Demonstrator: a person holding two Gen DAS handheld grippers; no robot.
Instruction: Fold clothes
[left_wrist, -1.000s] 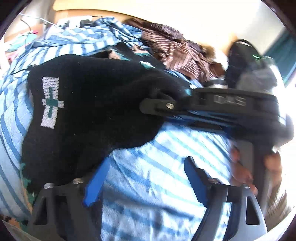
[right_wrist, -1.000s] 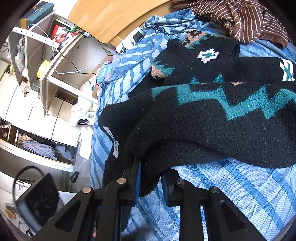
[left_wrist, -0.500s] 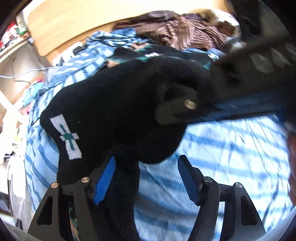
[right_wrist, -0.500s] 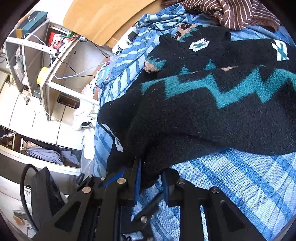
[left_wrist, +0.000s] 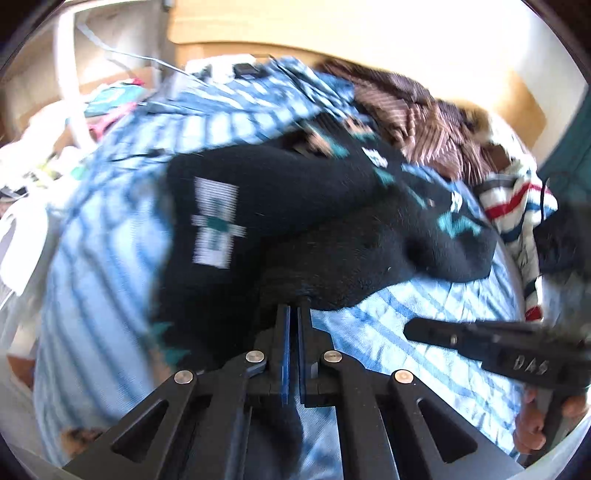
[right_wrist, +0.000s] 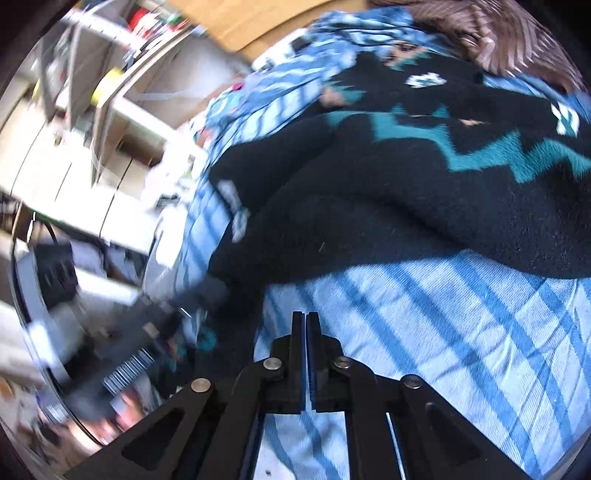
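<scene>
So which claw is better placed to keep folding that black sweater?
Left. The left claw is shut on the black patterned knit sweater; the right claw is shut on nothing, apart from it.

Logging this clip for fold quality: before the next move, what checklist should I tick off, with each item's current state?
1. Left claw grips the black sweater: ok, shut on its near edge.
2. Right claw holds fabric: not ok, shut with nothing between, above the striped sheet.
3. Black sweater lies flat: not ok, bunched and doubled over.
4. Black sweater apart from the brown striped garment: cannot tell at the far end.
5. Depth of the left pinch: cannot tell, blurred.
</scene>
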